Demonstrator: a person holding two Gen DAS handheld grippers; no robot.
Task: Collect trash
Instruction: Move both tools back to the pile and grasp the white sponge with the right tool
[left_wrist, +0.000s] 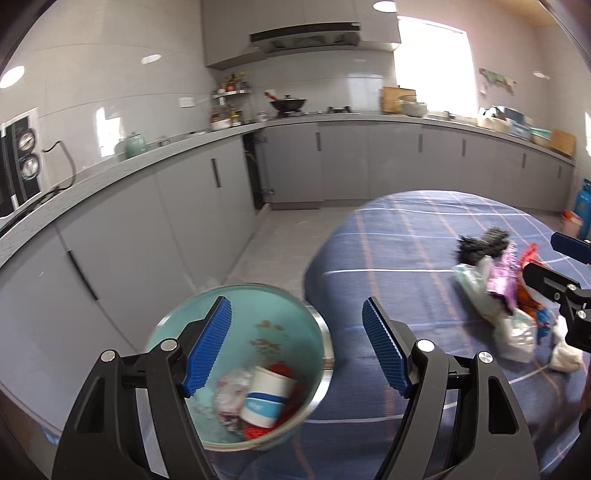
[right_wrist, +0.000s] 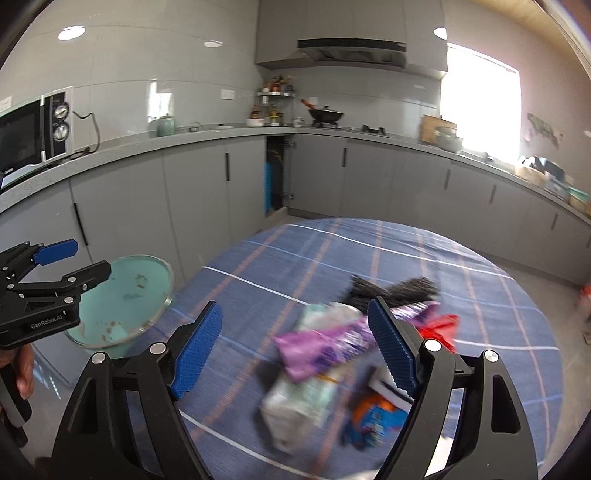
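Note:
A round teal trash bin (left_wrist: 266, 317) stands on the floor by the table, holding a white paper cup (left_wrist: 267, 397) and crumpled wrappers. My left gripper (left_wrist: 295, 314) hangs open over the bin's right rim with nothing between its fingers. It also shows at the left of the right wrist view, left gripper (right_wrist: 70, 262), above the bin (right_wrist: 122, 299). On the blue plaid table (right_wrist: 295, 254) lies a trash pile: a purple wrapper (right_wrist: 325, 347), a black piece (right_wrist: 391, 291), a red scrap (right_wrist: 443, 326) and a pale packet (right_wrist: 295, 402). My right gripper (right_wrist: 295, 310) is open just above that pile (left_wrist: 506, 291).
Grey kitchen cabinets (left_wrist: 184, 206) and a counter run along the left and back walls, with a microwave (right_wrist: 33, 133) at the left. One corner cabinet door (right_wrist: 275, 177) stands ajar. Grey floor (left_wrist: 273, 236) separates the cabinets from the table.

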